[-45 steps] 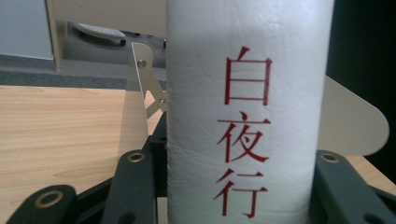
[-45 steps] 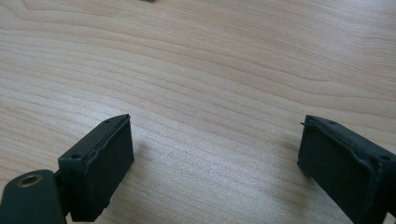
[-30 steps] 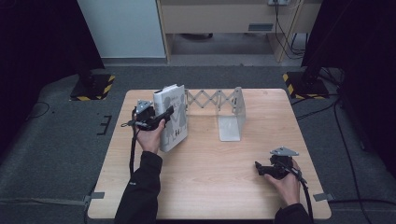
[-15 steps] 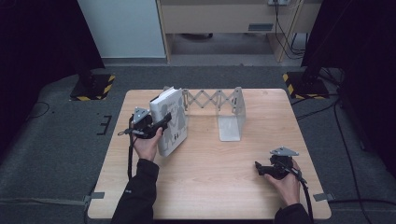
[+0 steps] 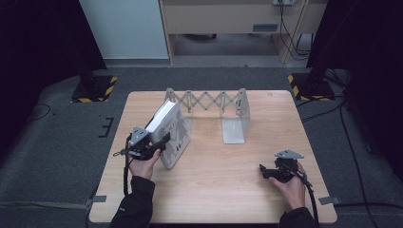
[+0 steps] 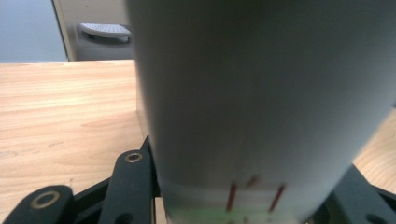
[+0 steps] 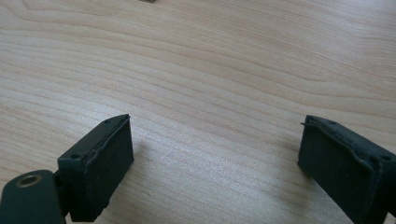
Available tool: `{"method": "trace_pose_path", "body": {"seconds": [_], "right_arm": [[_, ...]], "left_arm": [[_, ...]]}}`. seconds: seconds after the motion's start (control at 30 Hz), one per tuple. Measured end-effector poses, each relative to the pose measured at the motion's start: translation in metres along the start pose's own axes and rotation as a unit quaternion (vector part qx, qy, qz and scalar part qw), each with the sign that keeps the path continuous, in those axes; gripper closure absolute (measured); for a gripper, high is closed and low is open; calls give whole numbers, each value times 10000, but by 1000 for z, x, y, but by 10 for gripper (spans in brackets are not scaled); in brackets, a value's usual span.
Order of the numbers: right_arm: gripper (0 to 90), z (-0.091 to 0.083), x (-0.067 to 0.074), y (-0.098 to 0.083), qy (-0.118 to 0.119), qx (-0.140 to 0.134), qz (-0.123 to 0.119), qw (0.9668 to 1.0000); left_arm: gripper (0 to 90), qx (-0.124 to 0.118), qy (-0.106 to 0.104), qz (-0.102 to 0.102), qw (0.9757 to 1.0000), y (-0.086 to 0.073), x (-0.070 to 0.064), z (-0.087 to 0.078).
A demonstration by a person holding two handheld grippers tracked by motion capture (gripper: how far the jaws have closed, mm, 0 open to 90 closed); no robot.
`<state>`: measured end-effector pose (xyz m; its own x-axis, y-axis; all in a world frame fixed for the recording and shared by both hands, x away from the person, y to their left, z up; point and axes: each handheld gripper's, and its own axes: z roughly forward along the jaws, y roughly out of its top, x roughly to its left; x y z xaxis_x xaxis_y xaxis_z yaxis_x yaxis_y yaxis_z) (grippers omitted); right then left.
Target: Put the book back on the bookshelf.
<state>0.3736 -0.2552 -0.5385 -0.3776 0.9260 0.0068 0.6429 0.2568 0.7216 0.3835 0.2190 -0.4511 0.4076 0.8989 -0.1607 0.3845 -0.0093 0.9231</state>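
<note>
A thick white book [image 5: 172, 130] with a grey illustrated cover stands tilted on the left part of the wooden table [image 5: 223, 190]. My left gripper [image 5: 161, 141] is shut on its near edge. In the left gripper view the book [image 6: 261, 93] is a blurred grey mass between the black jaws. A grey expanding book rack [image 5: 214, 100] with a scissor lattice stands at the back middle, and its right end plate [image 5: 235, 126] reaches forward. My right gripper [image 5: 263, 170] rests near the front right, open, with bare wood between its pads [image 7: 105, 163].
The book's upper corner leans close to the rack's left end. Dark floor surrounds the table. Yellow-black striped stand bases [image 5: 95, 88] sit on the floor at back left and back right. A cabinet [image 5: 223, 19] stands behind.
My left gripper has drawn the book toward the front of the table, away from the rack's left end. The right gripper has stayed in place.
</note>
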Motion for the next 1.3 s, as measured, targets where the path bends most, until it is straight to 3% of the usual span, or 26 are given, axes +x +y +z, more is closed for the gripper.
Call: {"method": "trace_pose_path", "body": {"seconds": [0.2,0.4,0.77,1.1,1.3], "right_arm": [[104,0,0,0,-1,1,1,10000],[103,0,0,0,-1,1,2,10000],[102,0,0,0,-6,-1,3,10000],[98,1,0,0,-16,-3,6,10000],[98,1,0,0,-17,4,14,10000]], "left_arm": [[521,-90,130,215,9996,-3,-11,1],[521,-191,327,296,9988,-4,-17,6],[520,-312,583,203,9976,3,-15,26],[517,-461,644,116,9968,7,-10,45],[509,-514,614,100,9967,6,-9,49]]}}
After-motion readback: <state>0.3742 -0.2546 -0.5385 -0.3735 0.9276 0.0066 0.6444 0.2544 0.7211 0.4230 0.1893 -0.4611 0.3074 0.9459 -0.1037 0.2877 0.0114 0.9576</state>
